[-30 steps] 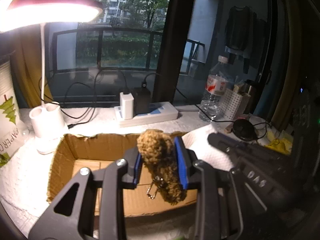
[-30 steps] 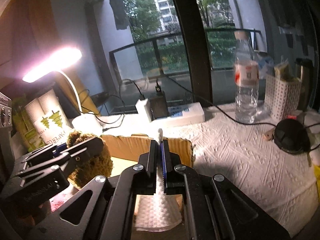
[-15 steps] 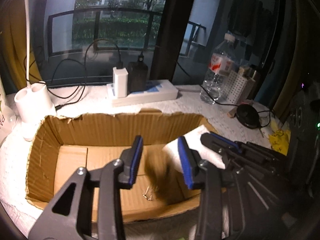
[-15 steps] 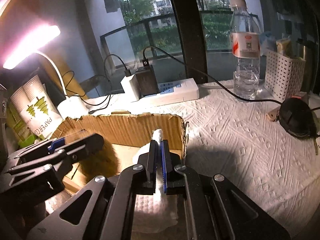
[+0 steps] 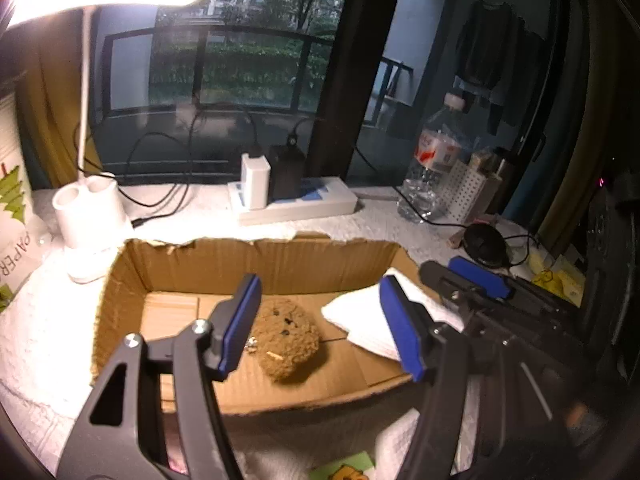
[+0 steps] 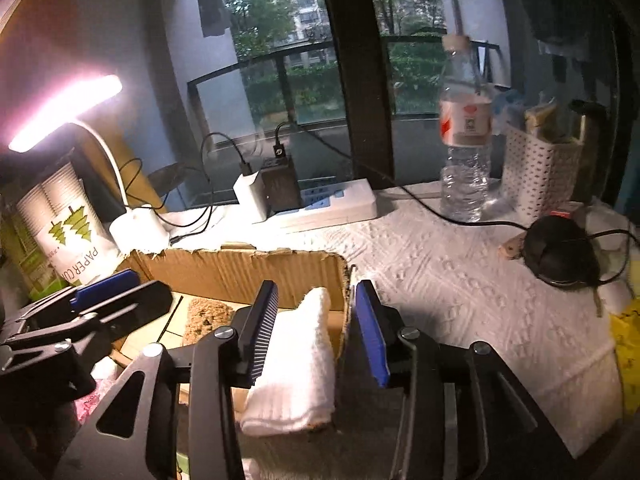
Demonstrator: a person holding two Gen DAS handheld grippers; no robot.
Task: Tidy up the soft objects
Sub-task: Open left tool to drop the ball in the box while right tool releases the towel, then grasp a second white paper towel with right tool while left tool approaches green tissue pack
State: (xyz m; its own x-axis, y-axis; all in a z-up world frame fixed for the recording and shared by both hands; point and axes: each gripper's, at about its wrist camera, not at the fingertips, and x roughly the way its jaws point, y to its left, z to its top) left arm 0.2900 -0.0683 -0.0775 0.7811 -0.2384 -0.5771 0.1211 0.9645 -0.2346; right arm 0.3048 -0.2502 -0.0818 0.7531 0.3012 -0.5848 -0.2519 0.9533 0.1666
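A brown fuzzy plush toy (image 5: 286,334) with a small metal chain lies on the floor of the open cardboard box (image 5: 256,264). My left gripper (image 5: 320,324) is open and empty above it. A folded white cloth (image 5: 368,320) rests at the box's right side, partly over the wall. In the right wrist view the cloth (image 6: 300,364) lies between the jaws of my right gripper (image 6: 316,332), which is open and not touching it. The plush (image 6: 206,316) and the box (image 6: 248,276) show there too.
A white desk lamp (image 5: 90,208) stands left of the box, a power strip with chargers (image 5: 296,200) behind it. A water bottle (image 6: 464,136), white perforated basket (image 6: 540,176) and black round object with cable (image 6: 560,252) sit at the right. A paper cup pack (image 6: 64,224) stands at the left.
My left gripper opened and the plush dropped into the box. My right gripper opened and let go of the white cloth at the box's right side.
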